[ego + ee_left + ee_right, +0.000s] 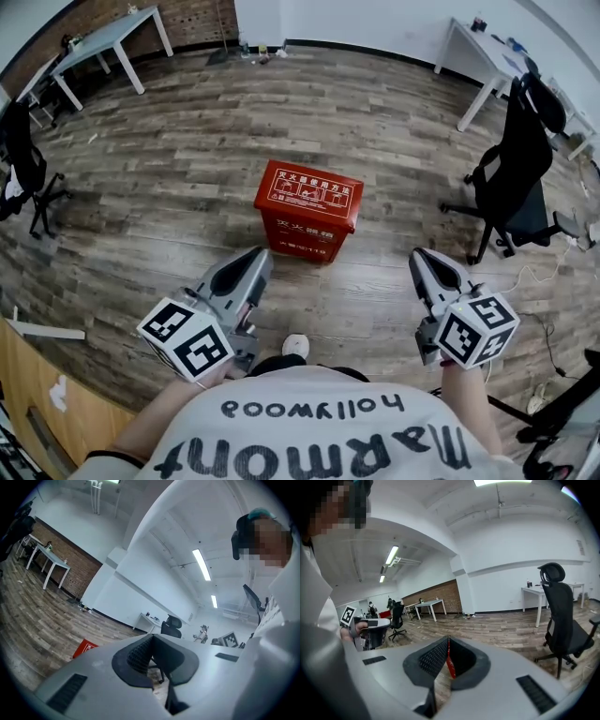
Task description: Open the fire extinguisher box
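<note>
The red fire extinguisher box (307, 211) stands on the wooden floor with its lid down, white instructions printed on top. My left gripper (260, 257) is held above the floor short of the box, to its near left, jaws shut and empty. My right gripper (421, 255) hovers to the box's near right, also shut with nothing held. In the left gripper view a corner of the box (84, 648) shows past the shut left gripper (152, 638). In the right gripper view a red sliver of the box (449, 662) shows in the slit of the right gripper (448, 640).
A black office chair (514, 173) stands at the right beside a white table (487, 58). Another white table (108, 42) and a black chair (23, 159) are at the left. Cables (548, 323) lie on the floor at the right. A wooden panel (37, 403) is at my near left.
</note>
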{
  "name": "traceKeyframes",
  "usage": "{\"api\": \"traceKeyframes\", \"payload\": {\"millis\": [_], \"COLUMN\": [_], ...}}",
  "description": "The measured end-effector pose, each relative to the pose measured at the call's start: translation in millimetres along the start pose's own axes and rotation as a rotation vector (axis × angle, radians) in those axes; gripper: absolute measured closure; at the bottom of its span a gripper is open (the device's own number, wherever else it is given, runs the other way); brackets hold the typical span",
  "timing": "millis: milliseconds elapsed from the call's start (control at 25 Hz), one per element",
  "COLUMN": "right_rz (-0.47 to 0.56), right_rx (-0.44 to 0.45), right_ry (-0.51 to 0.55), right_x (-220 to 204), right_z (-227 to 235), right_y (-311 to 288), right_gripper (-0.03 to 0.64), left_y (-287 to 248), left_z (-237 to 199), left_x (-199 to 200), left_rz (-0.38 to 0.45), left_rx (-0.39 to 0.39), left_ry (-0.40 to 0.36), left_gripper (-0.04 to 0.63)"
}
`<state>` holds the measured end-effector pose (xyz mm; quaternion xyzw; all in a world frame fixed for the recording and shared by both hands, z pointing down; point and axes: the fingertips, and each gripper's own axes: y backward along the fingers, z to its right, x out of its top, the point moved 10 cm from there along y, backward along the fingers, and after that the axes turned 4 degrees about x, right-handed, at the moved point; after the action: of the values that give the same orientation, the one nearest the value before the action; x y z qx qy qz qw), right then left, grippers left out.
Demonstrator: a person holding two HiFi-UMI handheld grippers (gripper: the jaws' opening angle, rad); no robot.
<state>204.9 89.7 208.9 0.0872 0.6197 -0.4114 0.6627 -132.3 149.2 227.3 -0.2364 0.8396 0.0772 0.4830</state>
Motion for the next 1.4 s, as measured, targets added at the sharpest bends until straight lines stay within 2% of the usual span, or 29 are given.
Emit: {"api": "traceKeyframes", "payload": {"millis": [160,360,520,720,840,1120,1240,1400], "right_rz": [-0.006,0.011,0.018,0.013,-0.024,-0.052,-0.044,-0.058], "right_rx": [-0.003,0.025,-0.015,0.023,0.037,0.083,0.086,0.093], "right_ry": [0.025,-0.067,-0.081,-0.08,-0.088,-0.051,-0.081,-0.091], "right_x": [7.4,7.4,6.8,7.1,11.8,26.9,26.7,30.8], "right_z": [-8.5,-8.3,-0.1,14.1,27.4,52.9,69.3,85.7], "right_y": [-24.6,-43.8,-47.5,-57.8,-72.3,-96.1,-101.1,-109.0], "right_gripper": [0.606,0.606,0.606,0.606,0.606,0.606,0.606,0.606], "left_y": [-6.5,-12.3,-21.2,-37.9,-52.1,-85.3,-99.8,-118.1], "left_z": [-27.7,-51.1,-60.6,-67.3,-70.1,-59.6,-54.0,-48.8], "left_x": [12.6,24.4,24.5,19.7,21.7,19.9,16.7,18.0], "left_rz": [-0.002,0.03,0.078,0.015,0.019,-0.003,-0.018,-0.034], "left_rx": [-0.009,-0.035,-0.072,-0.005,0.031,0.032,0.006,0.014], "left_ry": [-0.01,0.011,0.036,-0.015,0.004,-0.013,-0.038,-0.058], "left_gripper": [0.591,0.591,0.591,0.591,0.591,0.591,0.591,0.591]}}
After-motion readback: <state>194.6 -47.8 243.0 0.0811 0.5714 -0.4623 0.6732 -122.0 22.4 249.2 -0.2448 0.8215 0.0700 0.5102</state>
